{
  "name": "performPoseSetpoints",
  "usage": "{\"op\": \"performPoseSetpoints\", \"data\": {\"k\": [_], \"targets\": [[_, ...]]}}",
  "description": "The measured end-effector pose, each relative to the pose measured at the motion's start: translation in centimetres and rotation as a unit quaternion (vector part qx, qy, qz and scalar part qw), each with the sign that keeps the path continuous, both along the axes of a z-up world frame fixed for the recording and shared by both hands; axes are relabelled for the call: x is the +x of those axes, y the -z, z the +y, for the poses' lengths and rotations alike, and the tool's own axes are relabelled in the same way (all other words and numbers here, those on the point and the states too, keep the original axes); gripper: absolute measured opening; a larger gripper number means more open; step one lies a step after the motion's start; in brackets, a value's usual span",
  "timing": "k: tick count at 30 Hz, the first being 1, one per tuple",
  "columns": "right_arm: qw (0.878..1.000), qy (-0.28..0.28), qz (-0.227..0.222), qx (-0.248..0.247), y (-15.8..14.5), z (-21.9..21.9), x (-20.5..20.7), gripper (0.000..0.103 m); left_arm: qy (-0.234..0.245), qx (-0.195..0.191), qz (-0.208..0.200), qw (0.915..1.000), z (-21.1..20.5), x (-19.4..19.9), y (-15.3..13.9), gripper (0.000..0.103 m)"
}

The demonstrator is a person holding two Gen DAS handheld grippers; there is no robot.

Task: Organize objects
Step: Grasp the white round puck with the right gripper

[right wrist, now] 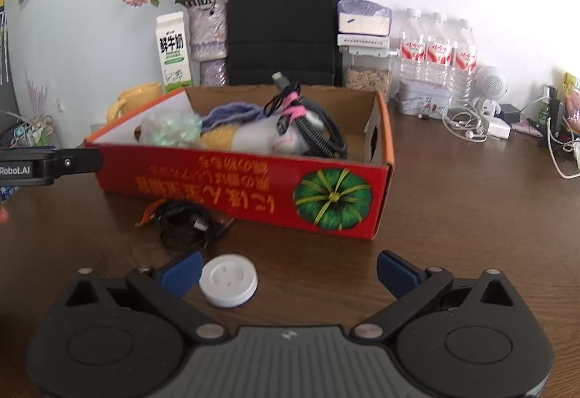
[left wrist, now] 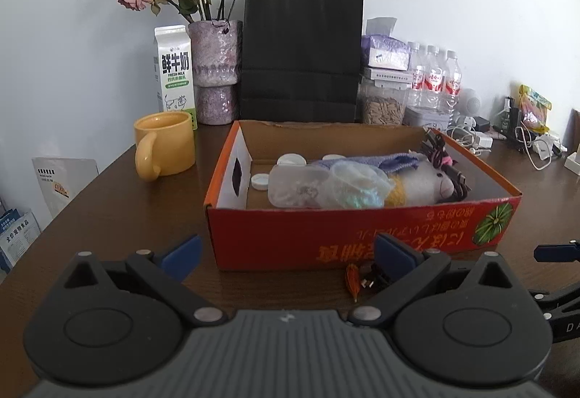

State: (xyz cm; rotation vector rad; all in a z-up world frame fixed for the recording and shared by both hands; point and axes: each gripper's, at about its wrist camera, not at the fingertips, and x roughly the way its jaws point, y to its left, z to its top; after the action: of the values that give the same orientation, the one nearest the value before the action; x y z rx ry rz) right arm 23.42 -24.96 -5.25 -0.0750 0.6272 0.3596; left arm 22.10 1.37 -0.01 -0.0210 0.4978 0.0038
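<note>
Holding both grippers empty over the wooden table (right wrist: pixel 471 216), jaws spread wide on each: left gripper (left wrist: pixel 288 253), right gripper (right wrist: pixel 289 269).

Stowed in the red cardboard box (right wrist: pixel 253 187):
- plush toy (left wrist: pixel 431 184), partly under a purple knitted cloth (left wrist: pixel 380 160)
- clear plastic container (left wrist: pixel 293 187) and crumpled clear wrap (left wrist: pixel 359 187)
- white caps (left wrist: pixel 291 159)
- black cable with pink tie (right wrist: pixel 311 129), coiled at the box's right end

Outstanding, on the table in front of the box:
- white round lid (right wrist: pixel 229 285), just beside my right gripper's left fingertip
- tangled black cable (right wrist: pixel 188 222), near the box's front wall
- small orange item (left wrist: pixel 353 282), too small to identify

Estimate: most items boxed; roughly three remain.
</note>
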Motion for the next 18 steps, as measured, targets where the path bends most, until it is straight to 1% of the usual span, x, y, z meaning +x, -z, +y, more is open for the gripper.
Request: {"op": "performPoseSetpoints", "data": {"k": [3,4,6,7,9,11,12,15,16,18], "targets": [[1.0,-0.015,0.007,-0.007,0.5,0.7,-0.2,0.089,-0.002,-0.002,0.011,0.9999,0.1,-0.6,0.6,0.103],[1.0,-0.021,0.01,-0.009,0.6,0.9,-0.2,0.088,-0.004,-0.002,0.014,0.9999,0.2,-0.7,0.7,0.103],[0.999,-0.033,0.015,-0.011,0.8,1.4,-0.2,0.079,-0.007,-0.001,0.018,0.9998,0.2,-0.9,1.0,0.103],[0.999,-0.038,0.018,-0.01,1.0,1.6,-0.1,0.077,-0.008,-0.002,0.021,0.9998,0.3,-1.0,1.1,0.103],[0.998,-0.049,0.026,-0.006,1.2,1.9,0.2,0.067,-0.008,-0.004,0.026,0.9996,0.3,-1.1,1.3,0.103],[0.998,-0.055,0.024,-0.004,1.3,2.2,0.3,0.062,-0.007,-0.004,0.03,0.9995,0.3,-1.0,1.5,0.103],[0.998,-0.058,0.024,-0.004,1.3,2.4,0.3,0.055,-0.007,-0.004,0.032,0.9995,0.2,-1.0,1.5,0.103],[0.998,-0.065,0.009,-0.018,1.4,3.1,0.0,0.041,-0.005,-0.005,0.035,0.9994,0.0,-0.7,1.6,0.103],[0.997,-0.071,0.005,-0.018,1.4,3.2,-0.2,0.038,-0.005,-0.005,0.036,0.9993,-0.1,-0.6,1.6,0.103],[0.997,-0.077,-0.001,-0.022,1.5,3.3,-0.4,0.038,-0.004,-0.005,0.039,0.9992,-0.2,-0.4,1.7,0.103]]}}
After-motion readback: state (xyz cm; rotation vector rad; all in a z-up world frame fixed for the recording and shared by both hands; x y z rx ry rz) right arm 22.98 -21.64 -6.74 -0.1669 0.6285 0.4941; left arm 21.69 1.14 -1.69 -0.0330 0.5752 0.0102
